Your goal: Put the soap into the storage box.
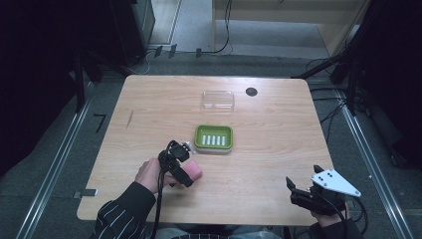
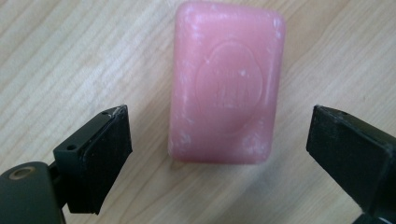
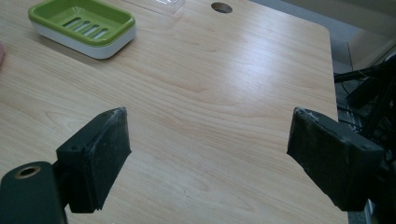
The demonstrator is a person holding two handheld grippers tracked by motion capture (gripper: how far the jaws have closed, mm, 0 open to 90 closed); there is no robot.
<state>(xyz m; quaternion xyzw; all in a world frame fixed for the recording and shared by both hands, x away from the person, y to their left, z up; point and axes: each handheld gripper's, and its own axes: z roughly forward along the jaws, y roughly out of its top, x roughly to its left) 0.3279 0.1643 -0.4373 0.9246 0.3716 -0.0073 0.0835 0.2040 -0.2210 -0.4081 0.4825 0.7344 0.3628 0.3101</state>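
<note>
Between matte black tongs (image 2: 217, 144), waxy rounded pink soap (image 2: 226, 84)

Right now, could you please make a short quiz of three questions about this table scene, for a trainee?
1. True or false: the left claw is already shut on the pink soap bar.
2. Which thing lies farthest from the person: A) the green soap dish, B) the clear plastic lid, C) the soap bar?
3. Fill in: the right claw is open above bare ____, holding nothing.

Key
1. False. Its jaws stand open, one on each side of the bar, not touching it.
2. B. The lid lies beyond the dish, near the far edge of the table.
3. Table.
</note>
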